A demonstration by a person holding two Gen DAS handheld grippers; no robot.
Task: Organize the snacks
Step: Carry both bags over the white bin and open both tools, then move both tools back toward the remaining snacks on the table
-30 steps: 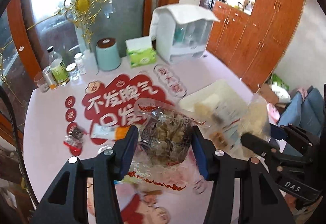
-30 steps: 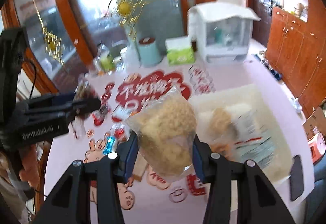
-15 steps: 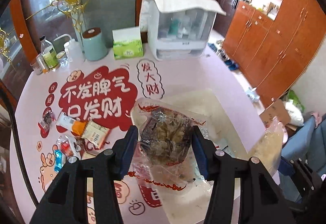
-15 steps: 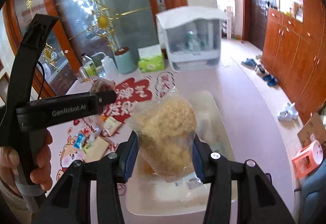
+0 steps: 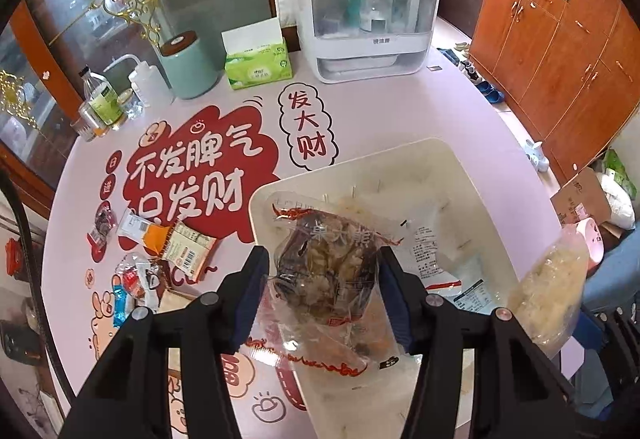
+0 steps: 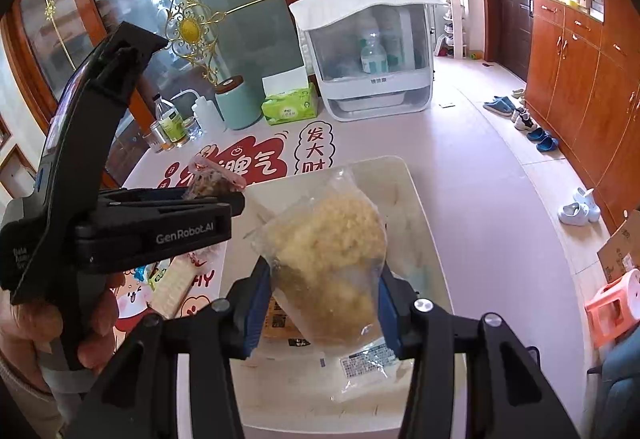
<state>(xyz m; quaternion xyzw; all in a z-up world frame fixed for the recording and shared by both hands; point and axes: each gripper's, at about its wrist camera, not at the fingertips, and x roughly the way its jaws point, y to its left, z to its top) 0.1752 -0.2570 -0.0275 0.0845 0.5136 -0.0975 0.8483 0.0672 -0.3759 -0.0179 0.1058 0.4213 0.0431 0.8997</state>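
My left gripper [image 5: 322, 299] is shut on a clear bag of dark brown snack [image 5: 328, 263] with red print and holds it above the white tray [image 5: 460, 175]. My right gripper [image 6: 322, 309] is shut on a clear bag of yellow crumbly snack [image 6: 328, 239] and holds it above the same tray [image 6: 416, 199]. The yellow bag also shows at the right of the left wrist view [image 5: 548, 283]. The left gripper and dark bag show at the left of the right wrist view [image 6: 208, 187]. Flat clear packets [image 5: 448, 267] lie in the tray.
Several small snack packets [image 5: 160, 251] lie on the pink table left of the tray. At the back stand a white cabinet [image 5: 368, 7], a green tissue box [image 5: 258, 59], a teal canister [image 5: 188, 67] and bottles [image 5: 104, 99]. Orange cupboards [image 6: 580, 79] line the right.
Both grippers have moved right from over the loose packets to over the white tray, each still holding its bag. The view has risen, showing more of the table.
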